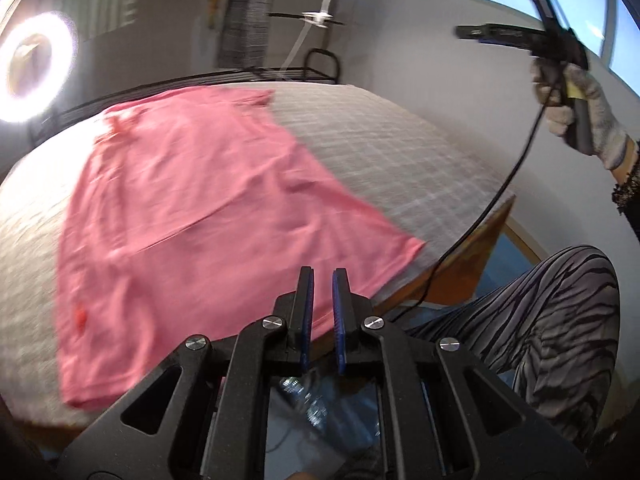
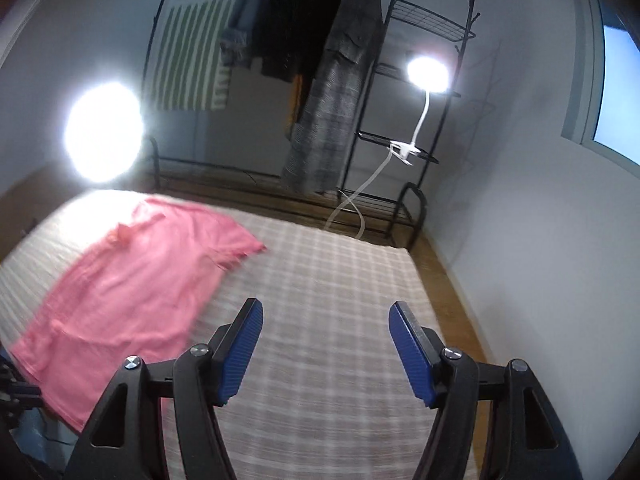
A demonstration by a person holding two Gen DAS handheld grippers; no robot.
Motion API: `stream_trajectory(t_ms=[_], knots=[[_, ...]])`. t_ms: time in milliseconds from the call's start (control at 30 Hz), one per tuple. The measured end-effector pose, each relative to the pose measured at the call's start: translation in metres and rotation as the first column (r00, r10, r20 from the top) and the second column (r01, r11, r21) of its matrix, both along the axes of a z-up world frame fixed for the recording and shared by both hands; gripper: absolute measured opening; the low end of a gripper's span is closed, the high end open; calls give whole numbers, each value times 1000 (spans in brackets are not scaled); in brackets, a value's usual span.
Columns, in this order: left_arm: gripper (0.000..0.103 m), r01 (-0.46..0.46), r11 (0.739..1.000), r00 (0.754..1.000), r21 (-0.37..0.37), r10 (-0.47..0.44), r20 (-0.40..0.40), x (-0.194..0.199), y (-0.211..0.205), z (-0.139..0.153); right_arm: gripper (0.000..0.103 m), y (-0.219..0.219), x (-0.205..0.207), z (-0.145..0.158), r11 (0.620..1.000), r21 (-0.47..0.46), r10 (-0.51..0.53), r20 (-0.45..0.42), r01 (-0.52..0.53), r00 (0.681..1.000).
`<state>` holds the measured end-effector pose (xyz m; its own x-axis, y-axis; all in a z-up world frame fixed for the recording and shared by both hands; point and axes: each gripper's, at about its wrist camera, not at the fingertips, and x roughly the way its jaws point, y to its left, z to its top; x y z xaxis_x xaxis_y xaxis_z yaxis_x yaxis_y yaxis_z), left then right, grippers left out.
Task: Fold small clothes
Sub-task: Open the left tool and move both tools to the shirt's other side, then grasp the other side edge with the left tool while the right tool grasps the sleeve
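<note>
The pink T-shirt lies lengthwise ahead of the nearly closed, empty left gripper, probably nearer than the wide-spread right gripper.

Blurred by motion across both views: pink shirt and checked bed cover, weave and seams unreadable. Cut off by the left edge of the right wrist view: lower hem of the shirt. Hidden behind the left gripper body at lower centre: near shirt hem and the bed's edge. Smeared at upper right of the left wrist view: right gripper, finger gap unreadable. Washed out by glare: ring light at upper left, clip lamp head.
</note>
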<state>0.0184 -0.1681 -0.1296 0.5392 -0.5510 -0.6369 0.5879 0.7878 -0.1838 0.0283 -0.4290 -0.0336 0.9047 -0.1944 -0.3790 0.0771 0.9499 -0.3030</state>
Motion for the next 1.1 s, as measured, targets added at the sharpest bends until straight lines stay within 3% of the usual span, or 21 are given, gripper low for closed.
stream_trajectory(t_ms=[233, 400, 433, 467, 533, 767, 1100], knots=[[7, 70, 997, 997, 16, -70, -23, 15, -63, -13, 67, -25, 30, -42, 1000, 14, -21, -57, 21, 998], [7, 86, 995, 995, 39, -85, -45, 19, -84, -23, 67, -31, 44, -62, 999, 37, -24, -86, 28, 996], [10, 84, 996, 996, 44, -82, -47, 20, -87, -25, 67, -32, 46, -65, 999, 40, -26, -90, 30, 996], [23, 81, 996, 996, 46, -78, -51, 21, -89, -27, 67, -33, 48, -67, 998, 45, -28, -95, 33, 995], [38, 75, 996, 996, 38, -73, -54, 23, -90, -28, 67, -35, 53, -72, 998, 57, -28, -112, 34, 993], [39, 78, 996, 995, 32, -76, -57, 26, -95, -32, 66, -51, 63, -81, 998, 20, -52, -154, 55, 987], [41, 119, 989, 992, 92, -113, -60, 27, -118, -43, 66, -83, 72, -82, 994, 67, -76, -182, 90, 980]])
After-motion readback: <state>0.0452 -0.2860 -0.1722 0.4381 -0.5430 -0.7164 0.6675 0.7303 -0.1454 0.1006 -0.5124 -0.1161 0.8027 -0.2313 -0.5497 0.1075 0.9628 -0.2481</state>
